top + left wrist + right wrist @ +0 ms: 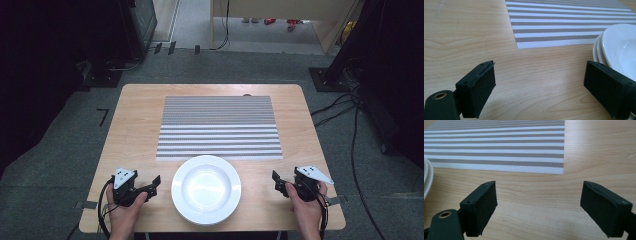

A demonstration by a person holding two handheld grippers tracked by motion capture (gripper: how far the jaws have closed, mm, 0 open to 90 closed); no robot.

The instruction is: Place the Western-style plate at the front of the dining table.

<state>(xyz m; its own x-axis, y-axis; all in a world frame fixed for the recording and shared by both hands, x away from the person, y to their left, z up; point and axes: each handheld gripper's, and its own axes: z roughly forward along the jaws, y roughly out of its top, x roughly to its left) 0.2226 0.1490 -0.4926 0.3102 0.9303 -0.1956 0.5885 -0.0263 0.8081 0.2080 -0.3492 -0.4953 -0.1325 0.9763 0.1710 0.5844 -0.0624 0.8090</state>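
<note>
- High view: a stack of white plates [206, 189] sits at the near edge of the wooden desk [135, 125], just touching the striped placemat [219, 127] behind it. The left claw [152, 186] rests on the desk just left of the plates, the right claw [278, 182] to their right, both held in hands.
- Left gripper view: the left claw [539, 85] gapes wide, nothing between its jaws; the plates [616, 42] lie beside the right jaw.
- Right gripper view: the right claw [537, 206] is spread open over bare wood, the placemat [499, 147] ahead.
</note>
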